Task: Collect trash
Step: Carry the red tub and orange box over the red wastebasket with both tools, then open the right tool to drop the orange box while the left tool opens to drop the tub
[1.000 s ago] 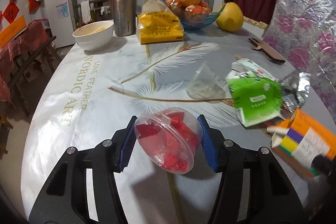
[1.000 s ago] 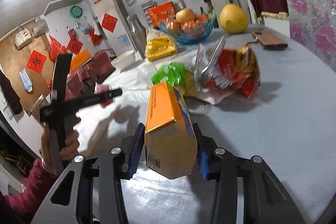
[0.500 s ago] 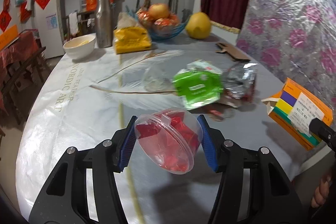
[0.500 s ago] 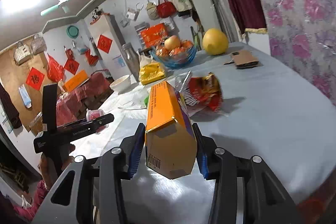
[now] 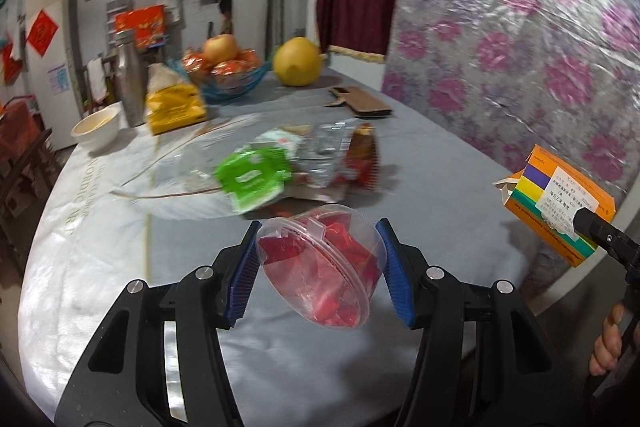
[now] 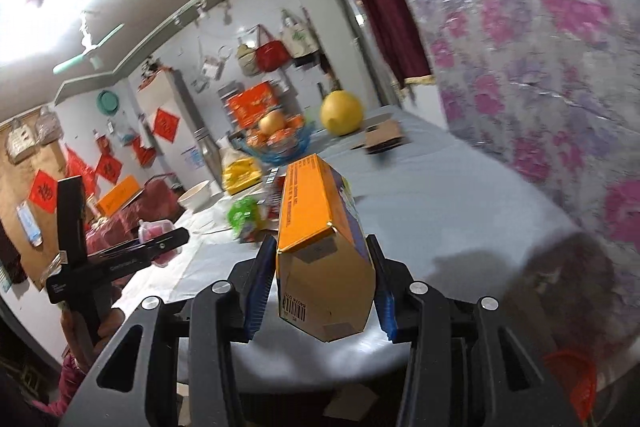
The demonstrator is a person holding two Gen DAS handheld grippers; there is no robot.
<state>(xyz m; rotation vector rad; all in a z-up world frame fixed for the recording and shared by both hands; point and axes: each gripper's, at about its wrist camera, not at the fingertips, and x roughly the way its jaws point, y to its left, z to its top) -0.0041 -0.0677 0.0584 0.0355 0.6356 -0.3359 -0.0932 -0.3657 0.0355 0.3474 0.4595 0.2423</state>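
While airborne, left gripper (image 5: 320, 269) around clear tub (image 5: 320, 267), right gripper (image 6: 320, 285) seemingly clamping orange carton (image 6: 324, 259).

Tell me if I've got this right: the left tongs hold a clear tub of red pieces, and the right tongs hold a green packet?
Not quite. The right tongs hold an orange carton, as the right wrist view shows; the green packet lies on the table. The left tongs do hold the clear tub of red pieces.
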